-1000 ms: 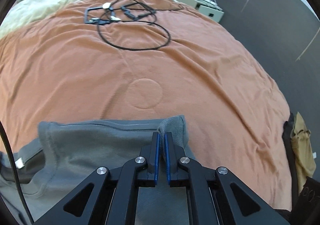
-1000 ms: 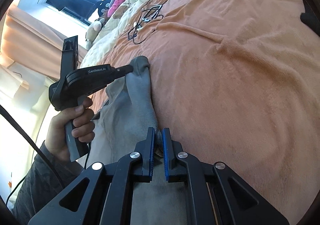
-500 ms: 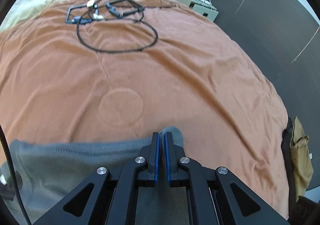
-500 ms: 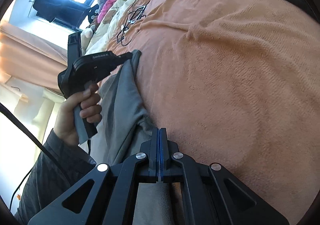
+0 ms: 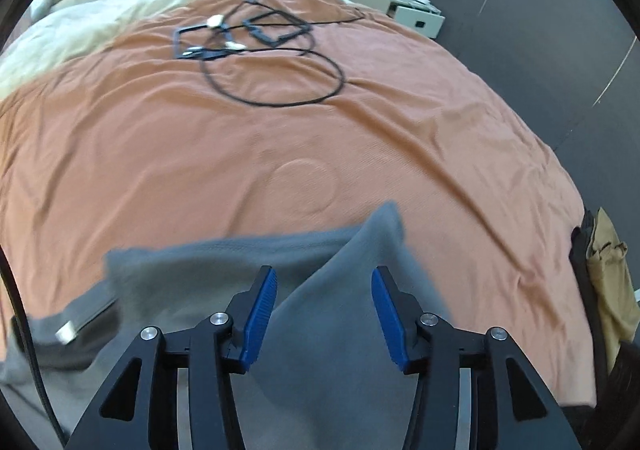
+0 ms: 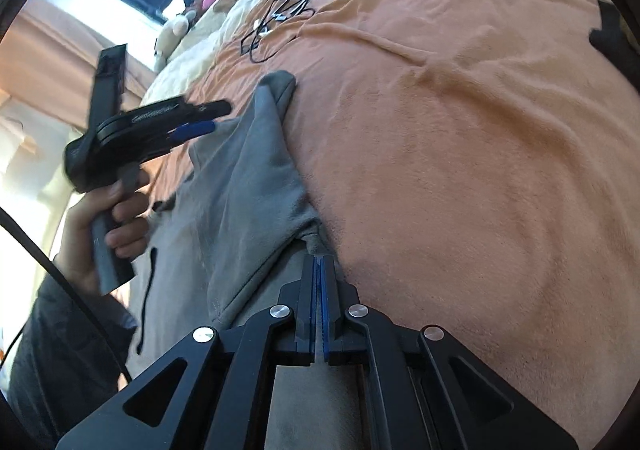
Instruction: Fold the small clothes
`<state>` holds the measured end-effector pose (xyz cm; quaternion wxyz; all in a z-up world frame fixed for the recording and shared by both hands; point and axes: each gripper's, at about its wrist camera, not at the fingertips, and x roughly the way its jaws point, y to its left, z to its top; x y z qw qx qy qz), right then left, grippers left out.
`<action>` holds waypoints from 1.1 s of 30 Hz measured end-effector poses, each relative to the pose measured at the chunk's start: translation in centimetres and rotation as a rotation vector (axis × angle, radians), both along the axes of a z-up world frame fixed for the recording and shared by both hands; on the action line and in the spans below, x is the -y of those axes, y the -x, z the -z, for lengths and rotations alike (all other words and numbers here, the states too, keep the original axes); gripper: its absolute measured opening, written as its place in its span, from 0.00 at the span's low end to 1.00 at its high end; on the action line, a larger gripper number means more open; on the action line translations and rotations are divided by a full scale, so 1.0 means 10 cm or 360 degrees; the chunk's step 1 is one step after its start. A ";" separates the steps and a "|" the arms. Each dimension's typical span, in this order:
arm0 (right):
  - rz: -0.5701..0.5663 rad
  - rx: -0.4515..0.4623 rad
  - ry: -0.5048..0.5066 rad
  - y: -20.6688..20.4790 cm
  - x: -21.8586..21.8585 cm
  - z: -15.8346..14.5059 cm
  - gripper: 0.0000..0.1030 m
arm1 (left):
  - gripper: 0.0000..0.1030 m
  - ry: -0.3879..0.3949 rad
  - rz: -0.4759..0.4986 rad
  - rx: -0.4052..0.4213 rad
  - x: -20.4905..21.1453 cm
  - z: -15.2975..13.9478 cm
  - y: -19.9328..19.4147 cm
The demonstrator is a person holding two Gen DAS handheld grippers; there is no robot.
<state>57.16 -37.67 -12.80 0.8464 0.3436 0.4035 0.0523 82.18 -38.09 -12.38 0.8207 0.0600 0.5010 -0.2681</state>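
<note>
A grey garment (image 5: pixel 320 314) lies on the orange bedspread (image 5: pixel 280 129) at the near edge, one folded corner pointing away. My left gripper (image 5: pixel 323 302) is open above that corner, its blue pads apart and not touching the cloth. In the right wrist view the garment (image 6: pixel 240 189) stretches from my right gripper (image 6: pixel 319 270) to the left gripper (image 6: pixel 200 117). My right gripper is shut on a grey corner of the garment near the bedspread (image 6: pixel 460 129).
A black cable loop (image 5: pixel 276 77) with small black frames lies at the bed's far side. A cream duvet (image 5: pixel 100 17) sits beyond. A tan and black cloth (image 5: pixel 604 278) hangs at the right bed edge. A white nightstand (image 5: pixel 404 5) stands by the dark wall.
My left gripper has opened and let go of the garment corner, which now lies on the bed. My right gripper stays shut on its corner.
</note>
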 end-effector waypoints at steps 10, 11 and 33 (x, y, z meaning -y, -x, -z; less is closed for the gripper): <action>-0.0064 0.0000 0.0207 -0.05 -0.21 -0.10 0.52 | 0.50 0.0004 -0.0250 -0.0140 -0.79 0.15 0.15; -0.0074 -0.0002 0.0234 -0.06 -0.24 -0.10 0.52 | 0.50 0.0019 -0.0261 -0.0165 -0.84 0.19 0.16; -0.0081 0.0012 0.0374 -0.13 -0.31 -0.08 0.04 | 0.07 0.0083 -0.0329 -0.0076 -1.05 0.20 0.17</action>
